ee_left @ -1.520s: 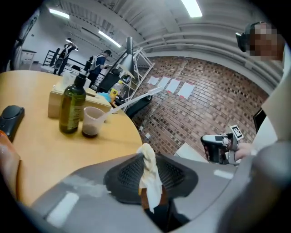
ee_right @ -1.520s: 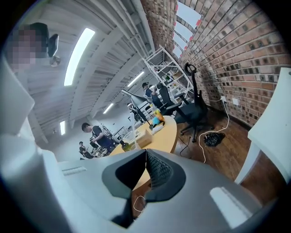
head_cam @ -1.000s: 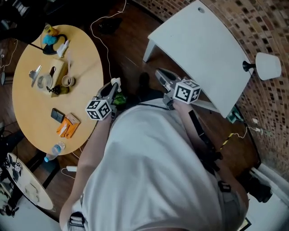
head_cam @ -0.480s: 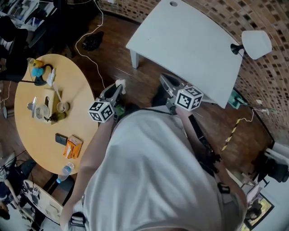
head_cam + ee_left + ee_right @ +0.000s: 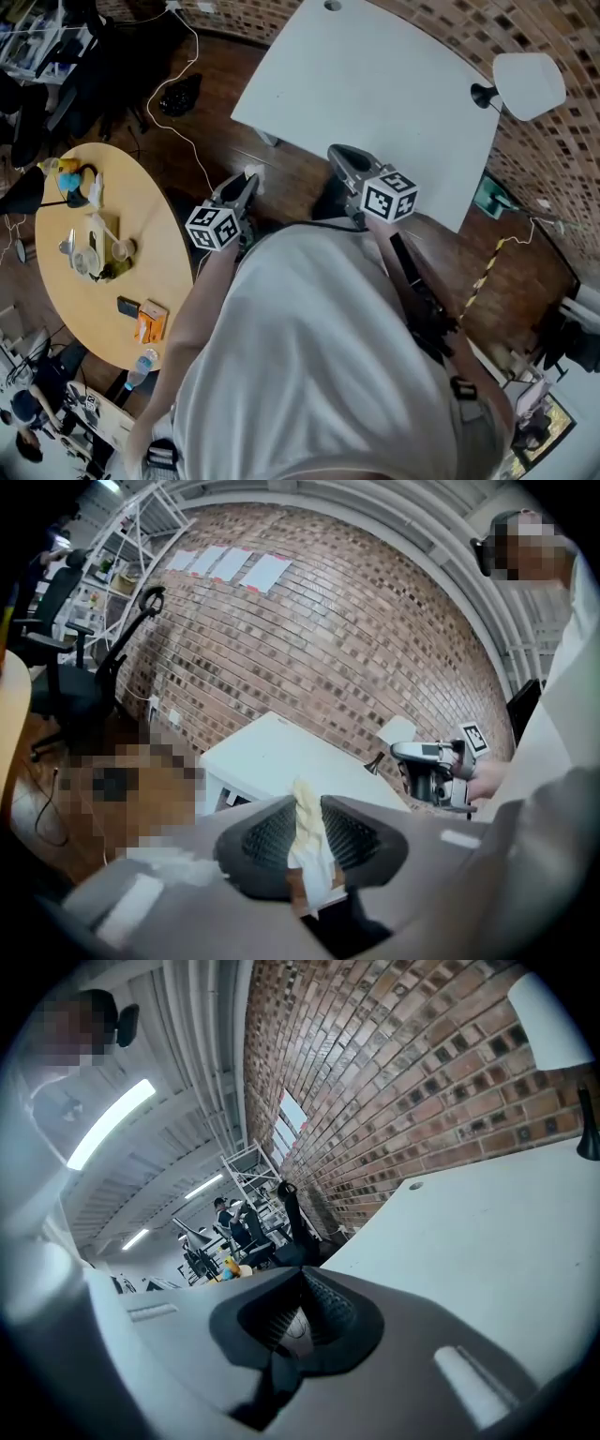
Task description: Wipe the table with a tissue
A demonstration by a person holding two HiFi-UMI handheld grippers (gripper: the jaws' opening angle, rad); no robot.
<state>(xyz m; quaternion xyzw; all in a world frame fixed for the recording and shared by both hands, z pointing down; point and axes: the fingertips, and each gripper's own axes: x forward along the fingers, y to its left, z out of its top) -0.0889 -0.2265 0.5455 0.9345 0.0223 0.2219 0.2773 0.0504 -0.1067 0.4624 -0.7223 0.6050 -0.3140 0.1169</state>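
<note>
While left tongs [image 5: 308, 810] clamp a tissue [image 5: 315, 860], the table [image 5: 277, 757] stands beyond.

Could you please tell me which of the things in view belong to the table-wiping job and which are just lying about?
For the job: the tissue, clamped in the left gripper; the white table.

Just lying about: the round wooden table; the orange pack; the dark phone; the water bottle; the white lamp; the floor cable.

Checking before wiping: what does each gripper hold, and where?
Left gripper pinches the crumpled white tissue at its middle, both ends sticking out; right gripper holds nothing.
</note>
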